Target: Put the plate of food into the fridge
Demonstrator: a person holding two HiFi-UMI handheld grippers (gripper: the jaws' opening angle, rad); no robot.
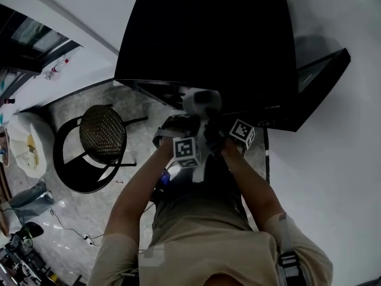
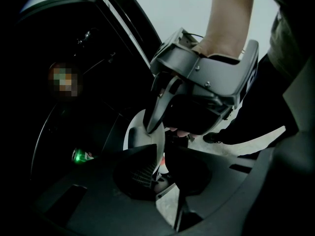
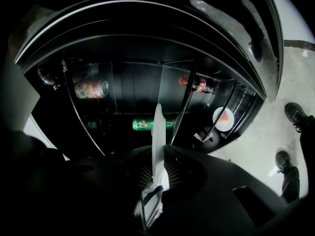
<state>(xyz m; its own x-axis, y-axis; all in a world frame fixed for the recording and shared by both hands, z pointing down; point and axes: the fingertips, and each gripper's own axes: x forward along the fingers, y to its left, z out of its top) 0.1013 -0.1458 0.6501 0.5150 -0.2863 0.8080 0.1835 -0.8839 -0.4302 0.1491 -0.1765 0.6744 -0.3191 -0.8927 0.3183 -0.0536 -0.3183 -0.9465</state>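
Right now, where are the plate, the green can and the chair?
plate [image 3: 157, 134], right gripper view, its thin white edge.
green can [image 3: 142, 125], right gripper view, its side.
chair [image 1: 102, 133], head view, its woven seat.

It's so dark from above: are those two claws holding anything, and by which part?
Yes: a white plate, gripped by its rim. The left gripper pinches one edge, the right gripper the opposite edge.
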